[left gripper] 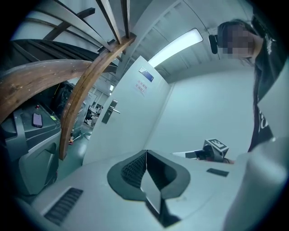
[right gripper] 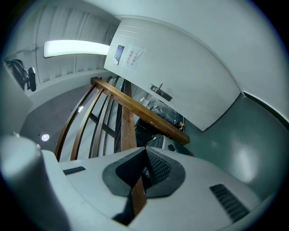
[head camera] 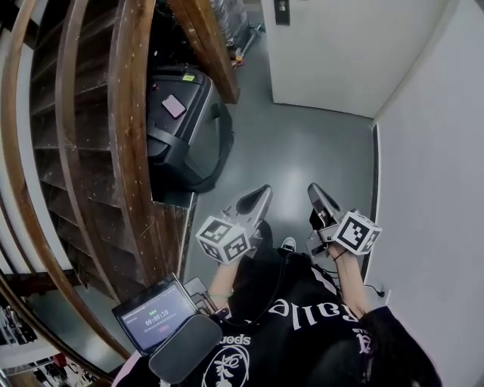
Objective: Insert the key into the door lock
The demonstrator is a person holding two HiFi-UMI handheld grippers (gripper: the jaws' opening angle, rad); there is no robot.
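Note:
The white door (head camera: 333, 53) stands ahead across the grey floor, its dark lock plate (head camera: 282, 11) at the top edge of the head view. The lever handle (left gripper: 111, 109) shows on the door in the left gripper view, and the same handle (right gripper: 160, 90) in the right gripper view. My left gripper (head camera: 262, 196) and right gripper (head camera: 313, 192) are held side by side in front of my body, pointing toward the door and well short of it. Both are shut, tips meeting, with nothing visible between them. I see no key in any view.
A curved wooden stair railing (head camera: 132, 121) fills the left. Beside it stands a black machine (head camera: 185, 128) with a pink phone (head camera: 174, 106) lying on it. A white wall (head camera: 431, 174) runs along the right. A small screen (head camera: 155, 316) hangs at my chest.

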